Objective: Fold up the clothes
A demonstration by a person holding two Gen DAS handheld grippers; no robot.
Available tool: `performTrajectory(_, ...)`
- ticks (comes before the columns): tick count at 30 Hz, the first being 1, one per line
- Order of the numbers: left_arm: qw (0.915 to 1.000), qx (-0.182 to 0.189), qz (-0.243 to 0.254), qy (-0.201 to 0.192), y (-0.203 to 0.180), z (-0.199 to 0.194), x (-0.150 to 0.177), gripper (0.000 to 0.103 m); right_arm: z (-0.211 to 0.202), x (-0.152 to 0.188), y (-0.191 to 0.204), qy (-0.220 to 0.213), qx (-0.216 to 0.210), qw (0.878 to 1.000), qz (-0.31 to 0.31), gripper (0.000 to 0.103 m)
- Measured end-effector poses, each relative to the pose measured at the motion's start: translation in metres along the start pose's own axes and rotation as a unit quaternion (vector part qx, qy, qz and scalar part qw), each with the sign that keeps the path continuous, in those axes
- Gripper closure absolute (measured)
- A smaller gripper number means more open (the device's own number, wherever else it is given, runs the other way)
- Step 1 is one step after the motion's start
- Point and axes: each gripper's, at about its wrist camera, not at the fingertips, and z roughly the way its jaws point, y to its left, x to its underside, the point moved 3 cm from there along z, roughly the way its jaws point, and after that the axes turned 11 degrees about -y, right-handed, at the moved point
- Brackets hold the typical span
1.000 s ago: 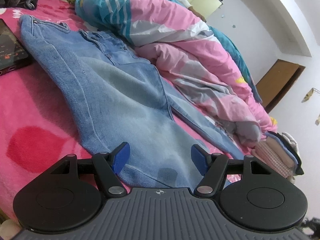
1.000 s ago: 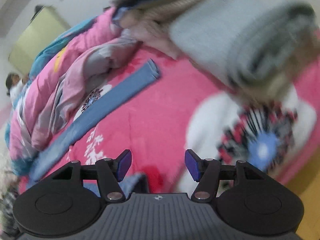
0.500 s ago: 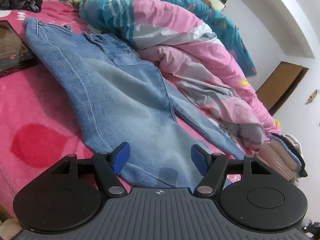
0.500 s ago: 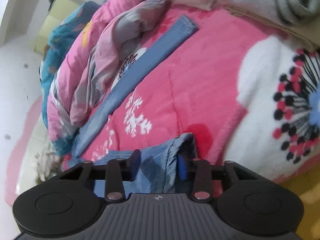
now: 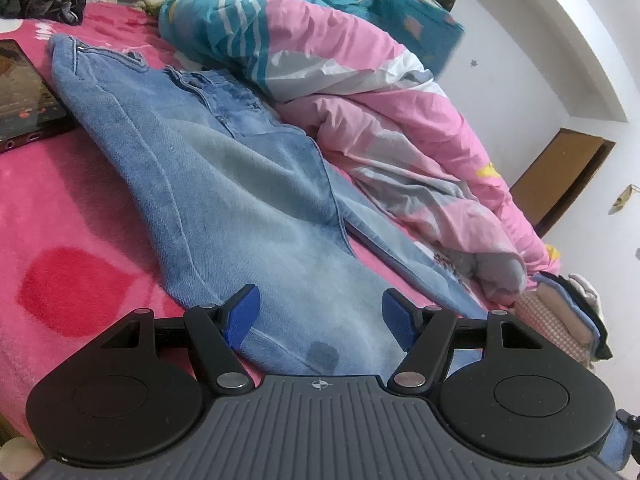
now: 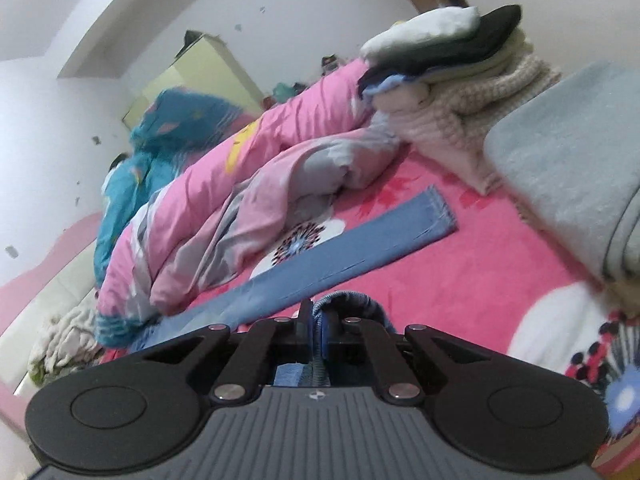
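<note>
Since the earlier frames, the right gripper (image 6: 316,326) had drawn its jaws together, closing on the hem of the nearer leg of the jeans (image 5: 224,184); denim was bunched between the blue pads and arched up just beyond them. Its view had also tipped, so that the stack of folded clothes (image 6: 452,48) sat higher and farther off. The left gripper (image 5: 318,312) showed no change: its jaws stood well apart, hovering over the lower part of the near leg, with no cloth between the pads.

Position of the garment: the jeans lay flat on the pink blanket (image 5: 60,208), waistband far from the left camera beside a tablet (image 5: 24,100), the second leg (image 6: 344,256) stretched out along the rumpled duvet (image 5: 360,92).

Handling, as judged: denim of this kind was probably moderately heavy, limp but thicker at seams and hems, and not slippery or fragile. The hem gave a firm, thick edge to pinch; the waistband or the side seam appeared the other sound hold, since a pinch on the open middle of a leg would likely raise only a loose peak.

Containers: none was visible; the folded clothes rested directly on the bed.
</note>
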Motion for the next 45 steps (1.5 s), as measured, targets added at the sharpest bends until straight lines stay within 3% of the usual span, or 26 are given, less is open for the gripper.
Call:
performTrajectory(6,1.0000,0.001,-0.001,0.000,-0.001,0.000,-0.001,0.035,0.007,-0.005,-0.008,-0.001,0.017,1.000,-0.008,0.100)
performTrajectory(12,1.0000,0.002,-0.002,0.001,-0.002,-0.001,-0.001,0.035,0.033,0.017,-0.038,0.036,0.063,0.997,-0.028,0.100)
performTrajectory(18,1.0000,0.002,-0.010,0.000,-0.001,-0.002,-0.001,0.035,0.045,0.024,-0.051,0.066,0.077,0.995,-0.025,0.100)
performTrajectory(20,0.9999,0.002,-0.012,0.000,0.000,-0.002,-0.002,0.035,0.043,0.023,-0.058,0.076,0.106,0.991,-0.020,0.096)
performTrajectory(21,0.9999,0.002,-0.013,0.000,0.000,-0.002,-0.002,0.035,0.042,0.023,-0.061,0.080,0.120,0.989,-0.018,0.086)
performTrajectory(23,0.9999,0.002,-0.013,-0.001,0.000,-0.002,-0.002,0.035,0.030,0.020,-0.061,0.057,0.154,0.985,-0.042,0.085)
performTrajectory(25,0.9999,0.002,-0.013,-0.001,0.000,-0.002,-0.002,0.035,0.016,0.018,-0.051,0.038,0.153,0.985,-0.073,0.085)
performTrajectory(28,0.9999,0.001,-0.013,-0.001,-0.001,-0.002,-0.002,0.035,0.001,0.036,-0.008,0.039,0.065,0.984,-0.163,0.085)
performTrajectory(30,0.9999,0.000,-0.013,-0.001,-0.001,-0.002,-0.002,0.035,-0.007,0.052,0.026,0.048,-0.005,0.971,-0.233,0.085)
performTrajectory(31,0.9999,0.000,-0.013,-0.001,-0.001,-0.003,-0.002,0.035,-0.009,0.066,0.044,0.065,-0.043,0.959,-0.272,0.085)
performTrajectory(33,0.9999,-0.001,-0.012,0.003,0.000,-0.003,-0.003,0.035,-0.012,0.103,0.080,0.103,-0.118,0.922,-0.355,0.085)
performTrajectory(35,0.9999,-0.001,-0.012,0.008,0.001,-0.004,-0.005,0.036,-0.013,0.136,0.105,0.119,-0.163,0.887,-0.416,0.083)
performTrajectory(36,0.9999,-0.001,-0.012,0.011,0.001,-0.004,-0.006,0.036,-0.012,0.152,0.114,0.127,-0.179,0.871,-0.441,0.080)
performTrajectory(39,0.9997,-0.006,-0.017,0.016,0.005,-0.006,-0.010,0.038,-0.002,0.186,0.128,0.149,-0.201,0.840,-0.482,0.074)
performTrajectory(42,0.9996,-0.017,-0.009,0.022,0.007,-0.009,-0.013,0.044,0.003,0.210,0.135,0.150,-0.217,0.818,-0.511,0.060)
performTrajectory(45,0.9990,-0.024,0.010,0.036,0.007,-0.010,-0.015,0.049,0.008,0.219,0.139,0.122,-0.205,0.803,-0.546,0.060)
